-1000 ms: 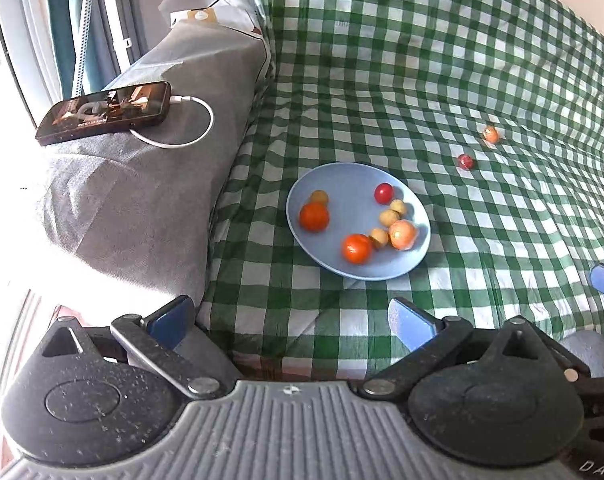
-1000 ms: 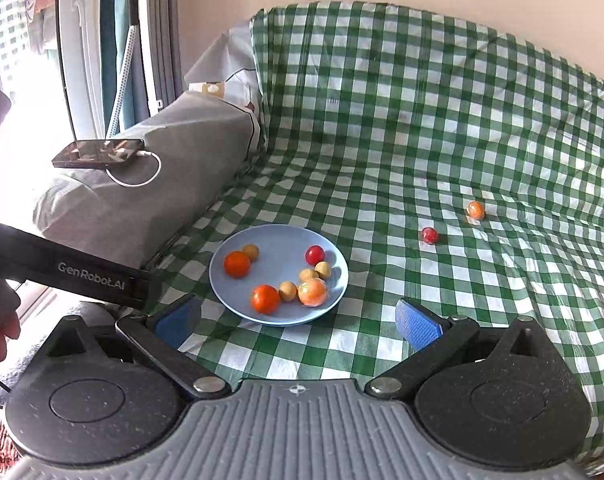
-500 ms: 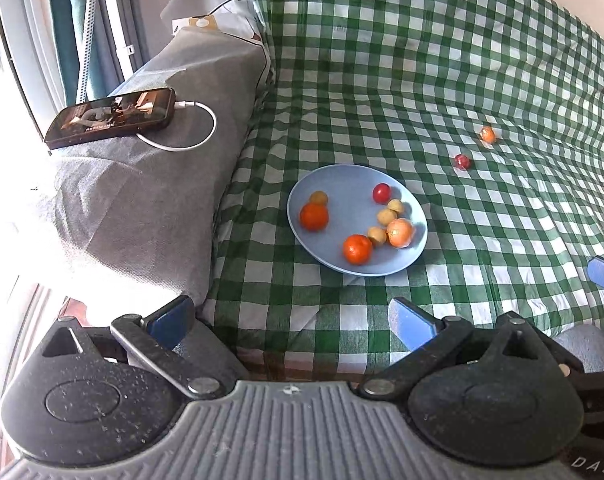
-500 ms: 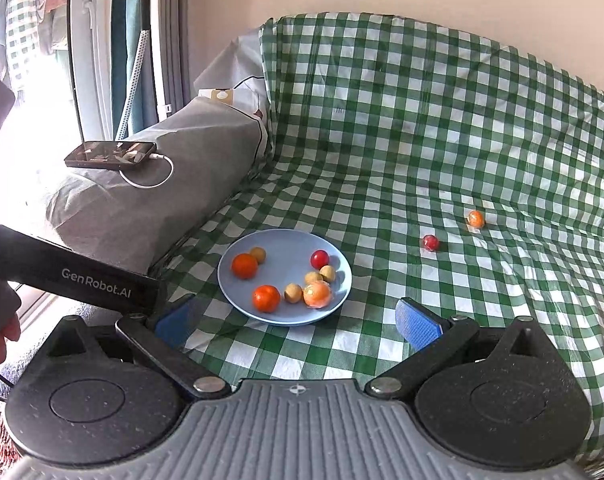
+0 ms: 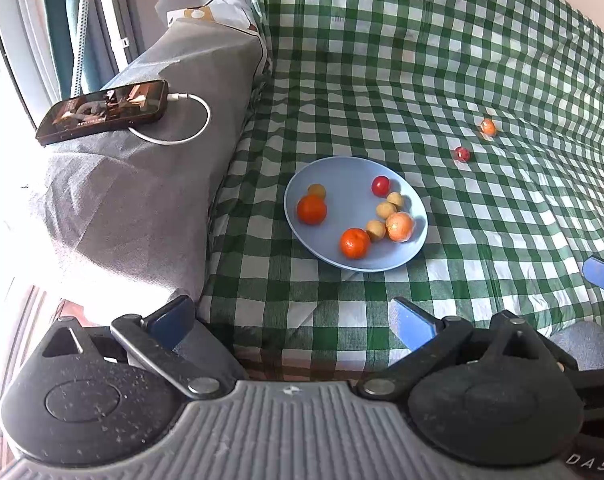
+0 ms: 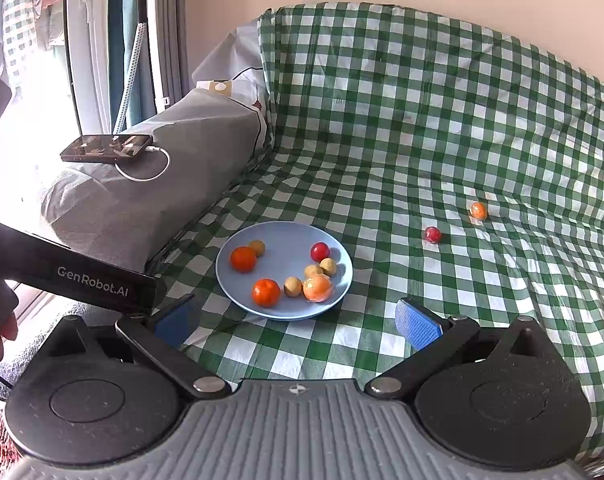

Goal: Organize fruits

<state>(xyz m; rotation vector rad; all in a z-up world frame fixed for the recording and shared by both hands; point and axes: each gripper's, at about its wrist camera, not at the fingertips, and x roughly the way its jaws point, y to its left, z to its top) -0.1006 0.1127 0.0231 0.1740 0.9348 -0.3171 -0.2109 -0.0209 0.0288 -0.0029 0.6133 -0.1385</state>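
Both views had drawn back slightly, and the open, empty left gripper (image 5: 289, 312) and right gripper (image 6: 297, 316) were near the plate (image 6: 279, 236) with most fruits, while a red fruit (image 6: 432, 234) and an orange fruit (image 6: 478, 210) at two o'clock remained outside.

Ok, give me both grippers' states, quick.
Left gripper: open, holding nothing.
Right gripper: open, holding nothing.

checked cloth (image 5: 382, 80): plate (image 5: 342, 256), two loose fruits (image 5: 462, 154)
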